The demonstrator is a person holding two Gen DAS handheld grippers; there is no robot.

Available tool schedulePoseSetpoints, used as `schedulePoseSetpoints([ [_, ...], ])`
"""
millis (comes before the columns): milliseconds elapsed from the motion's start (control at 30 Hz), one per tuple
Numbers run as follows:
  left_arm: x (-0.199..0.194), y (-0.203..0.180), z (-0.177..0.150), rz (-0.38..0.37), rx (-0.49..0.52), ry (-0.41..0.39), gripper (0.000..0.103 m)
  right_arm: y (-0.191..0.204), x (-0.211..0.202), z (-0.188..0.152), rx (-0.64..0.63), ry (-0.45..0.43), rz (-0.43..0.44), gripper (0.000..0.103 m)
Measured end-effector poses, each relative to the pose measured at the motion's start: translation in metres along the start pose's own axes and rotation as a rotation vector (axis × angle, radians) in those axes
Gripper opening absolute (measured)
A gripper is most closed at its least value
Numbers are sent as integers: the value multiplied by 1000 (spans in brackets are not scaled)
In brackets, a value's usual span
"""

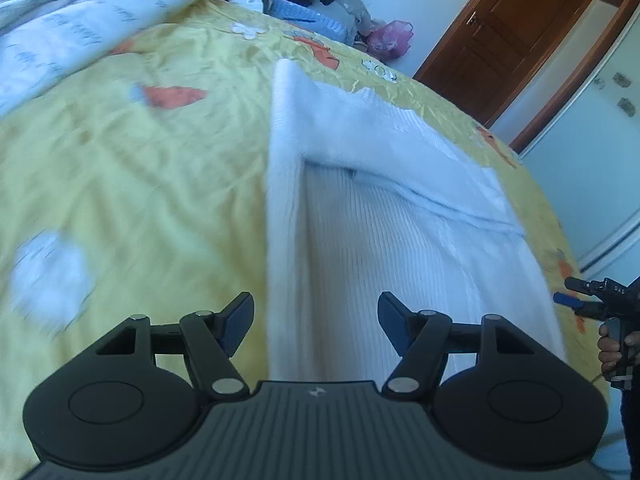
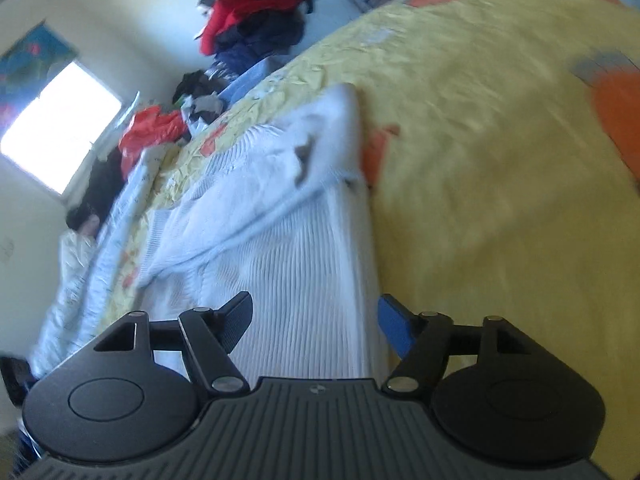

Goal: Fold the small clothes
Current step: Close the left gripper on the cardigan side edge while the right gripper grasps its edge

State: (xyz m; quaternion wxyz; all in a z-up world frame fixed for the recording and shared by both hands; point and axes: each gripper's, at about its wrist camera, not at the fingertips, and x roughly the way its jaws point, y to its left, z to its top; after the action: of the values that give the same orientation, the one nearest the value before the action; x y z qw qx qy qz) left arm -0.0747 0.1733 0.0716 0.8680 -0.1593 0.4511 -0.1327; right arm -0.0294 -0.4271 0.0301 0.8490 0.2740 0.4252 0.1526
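1. I see a yellow bedspread [image 1: 132, 168] with orange and white prints, creased, covering the bed.
2. A white printed quilt [image 1: 80, 20] lies bunched at its far left corner.
3. A pile of dark and red clothes [image 2: 256, 20] sits beyond the bed.
4. A brown wooden door [image 1: 512, 40] stands at the right.
5. A bright window [image 2: 60, 128] is in the wall.

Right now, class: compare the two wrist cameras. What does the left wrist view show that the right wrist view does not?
Only the left wrist view shows the wooden door, the pink bag and the right gripper in a hand.

Only the right wrist view shows the window and the red garment on the pile.

Both show the white ribbed garment on the yellow bedspread, under open, empty jaws.
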Motion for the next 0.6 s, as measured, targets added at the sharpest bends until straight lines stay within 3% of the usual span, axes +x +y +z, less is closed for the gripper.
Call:
schedulePoseSetpoints([
  [100,41,-7,18,62,19,8,67,7,35,21,-44,16,-81,72],
  [200,73,-19,22,84,95,16,66,5,58,27,-24,69,-60,66],
  [233,78,-25,22,109,139,0,65,10,61,26,-73,60,-64,58],
  [267,81,-29,23,139,174,-3,52,15,62,23,-103,71,-83,33],
  [300,82,-30,23,164,190,-7,28,17,63,21,-126,74,-114,14],
  [367,81,-25,30,171,182,-8,14,11,60,23,-116,75,-98,13],
  [533,72,-18,21,203,216,-21,12,-21,37,21,16,15,-74,11],
  [600,71,-15,18,193,203,-38,13,-24,40,13,2,10,-78,9],
])
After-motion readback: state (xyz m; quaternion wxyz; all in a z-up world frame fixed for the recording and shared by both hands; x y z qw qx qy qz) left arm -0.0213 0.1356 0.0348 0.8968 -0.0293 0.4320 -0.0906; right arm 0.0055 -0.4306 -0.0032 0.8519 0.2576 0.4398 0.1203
